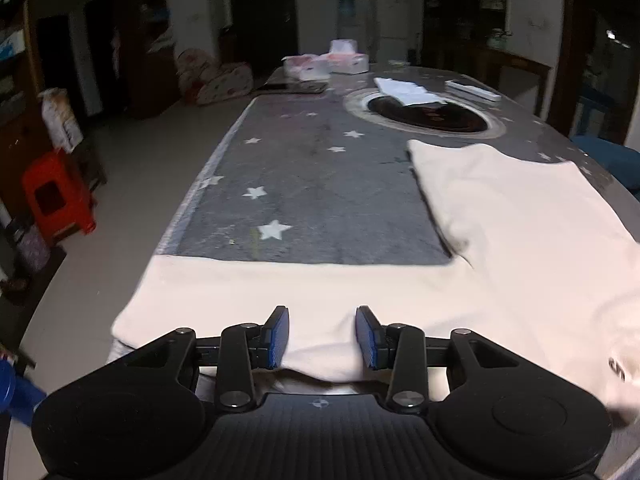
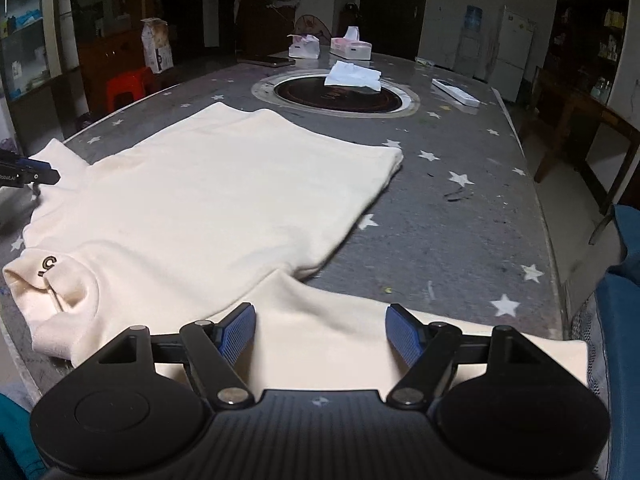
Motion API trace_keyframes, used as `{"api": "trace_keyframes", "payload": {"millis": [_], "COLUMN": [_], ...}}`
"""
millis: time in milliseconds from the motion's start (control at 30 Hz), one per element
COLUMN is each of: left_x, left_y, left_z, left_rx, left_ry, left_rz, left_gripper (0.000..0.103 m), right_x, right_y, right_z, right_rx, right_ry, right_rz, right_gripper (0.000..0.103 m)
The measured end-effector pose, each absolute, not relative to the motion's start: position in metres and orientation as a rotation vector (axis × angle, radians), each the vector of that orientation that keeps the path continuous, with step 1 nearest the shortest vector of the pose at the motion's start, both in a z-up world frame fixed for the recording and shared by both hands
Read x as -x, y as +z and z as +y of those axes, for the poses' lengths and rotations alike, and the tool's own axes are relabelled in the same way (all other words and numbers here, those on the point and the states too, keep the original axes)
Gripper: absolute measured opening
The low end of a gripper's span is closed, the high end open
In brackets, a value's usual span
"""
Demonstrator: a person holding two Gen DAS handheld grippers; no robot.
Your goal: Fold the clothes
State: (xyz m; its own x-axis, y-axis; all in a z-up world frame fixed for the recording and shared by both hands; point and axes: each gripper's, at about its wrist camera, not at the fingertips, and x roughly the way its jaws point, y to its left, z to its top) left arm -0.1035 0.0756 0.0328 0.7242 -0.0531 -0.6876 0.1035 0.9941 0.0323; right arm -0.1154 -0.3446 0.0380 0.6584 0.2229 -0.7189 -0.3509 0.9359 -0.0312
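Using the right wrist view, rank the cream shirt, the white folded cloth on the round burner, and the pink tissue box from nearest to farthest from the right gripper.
From the right gripper:
1. Cream shirt, directly beneath and ahead-left.
2. White folded cloth, mid-table on the round burner.
3. Pink tissue box, at the far edge.

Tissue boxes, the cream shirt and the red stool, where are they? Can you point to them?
tissue boxes (image 2: 351, 47): right wrist view, front of the pink-topped box.
cream shirt (image 2: 224, 184): right wrist view, middle of its flat body.
red stool (image 1: 56, 196): left wrist view, its side panel.
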Motion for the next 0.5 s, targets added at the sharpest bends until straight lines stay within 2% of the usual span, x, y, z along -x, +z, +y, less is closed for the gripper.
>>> {"api": "trace_keyframes", "payload": {"millis": [167, 200, 233, 267, 367, 500], "left_x": [0.085, 0.082, 0.076, 0.069, 0.045, 0.012], "left_y": [0.053, 0.054, 0.056, 0.057, 0.056, 0.054], "left_z": [0.05, 0.043, 0.034, 0.025, 0.002, -0.021], "left_rx": [-0.069, -0.069, -0.069, -0.07, -0.082, -0.099], "left_ry": [-0.194, -0.219, -0.246, -0.272, -0.312, -0.339], "left_rz": [0.707, 0.702, 0.702, 0.702, 0.713, 0.738], "left_gripper": [0.039, 0.039, 0.039, 0.039, 0.039, 0.039], "right_x": [0.086, 0.08, 0.074, 0.068, 0.051, 0.023], "right_y": [0.048, 0.05, 0.052, 0.054, 0.061, 0.065], "right_z": [-0.35, -0.351, -0.352, -0.353, -0.356, -0.358], "right_rx": [0.128, 0.119, 0.109, 0.1, 0.073, 0.046], "right_ry": [0.334, 0.336, 0.337, 0.339, 0.344, 0.338], "right_rz": [0.79, 0.79, 0.79, 0.791, 0.791, 0.796], "right_gripper": [0.069, 0.067, 0.059, 0.056, 0.055, 0.048]}}
